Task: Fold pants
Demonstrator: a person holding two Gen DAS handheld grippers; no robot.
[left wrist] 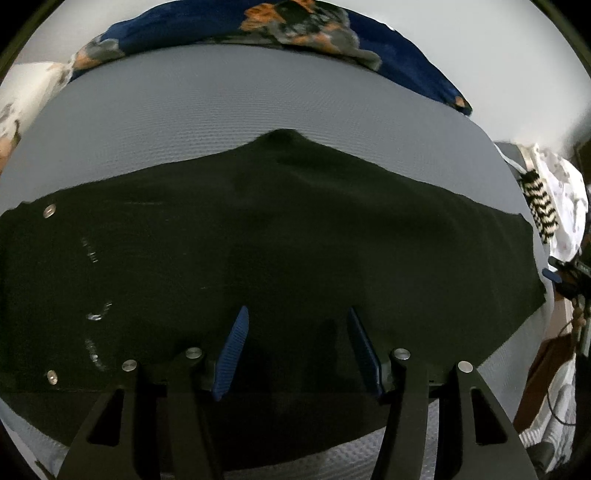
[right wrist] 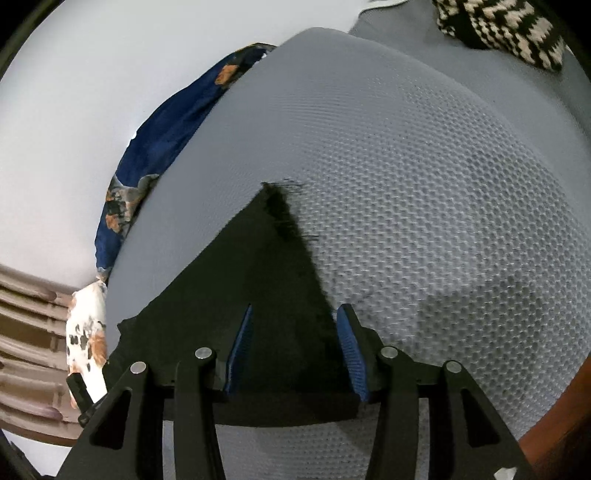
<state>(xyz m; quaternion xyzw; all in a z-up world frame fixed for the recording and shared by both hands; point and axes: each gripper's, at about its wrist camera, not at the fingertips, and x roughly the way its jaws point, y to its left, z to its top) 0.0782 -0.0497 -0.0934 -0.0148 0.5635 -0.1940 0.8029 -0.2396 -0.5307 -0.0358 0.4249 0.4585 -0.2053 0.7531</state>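
Left tool (left wrist: 297,352) parted above black pants (left wrist: 258,240) on grey mattress (left wrist: 221,110)

Black pants (left wrist: 258,240) lie flat, spread across the grey textured mattress (left wrist: 221,110).

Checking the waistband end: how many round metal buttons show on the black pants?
2. One button near the pants' upper left edge, one button near their lower left edge. Folds may hide others.

Grey honeycomb-textured bed cover (right wrist: 424,192) (bare at its far side) under flat black pants (left wrist: 258,229), blue floral cloth (left wrist: 207,29) along its edge.
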